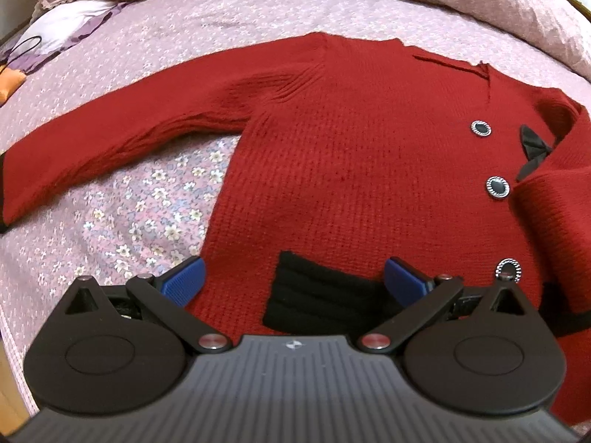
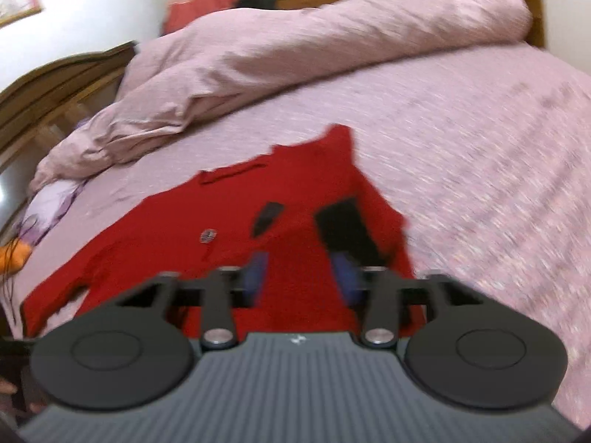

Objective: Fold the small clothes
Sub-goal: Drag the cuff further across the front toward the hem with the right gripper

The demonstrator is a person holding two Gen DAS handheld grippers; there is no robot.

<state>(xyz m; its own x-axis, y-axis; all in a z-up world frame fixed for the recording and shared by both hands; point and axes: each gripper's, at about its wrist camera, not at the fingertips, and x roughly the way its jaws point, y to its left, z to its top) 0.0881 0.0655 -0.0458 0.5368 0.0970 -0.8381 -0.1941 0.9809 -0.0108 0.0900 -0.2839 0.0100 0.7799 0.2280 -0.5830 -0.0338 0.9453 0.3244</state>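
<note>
A small red knit cardigan (image 1: 351, 140) with black trim, a black pocket (image 1: 314, 295) and round silver-rimmed buttons (image 1: 496, 186) lies flat on the bed. Its left sleeve (image 1: 110, 147) stretches out to the left. The right sleeve (image 1: 554, 214) is folded in over the front. My left gripper (image 1: 293, 278) is open, its blue pads over the hem on either side of the pocket. In the blurred right wrist view the cardigan (image 2: 221, 229) lies ahead, and my right gripper (image 2: 303, 277) is open above its right side, holding nothing.
The bed has a pink floral sheet (image 1: 147, 221). A bunched pink duvet (image 2: 295, 37) lies along the far side. A pillow (image 1: 70, 26) and an orange object (image 1: 13, 83) sit at the left. A wooden bed frame (image 2: 55, 85) borders the bed.
</note>
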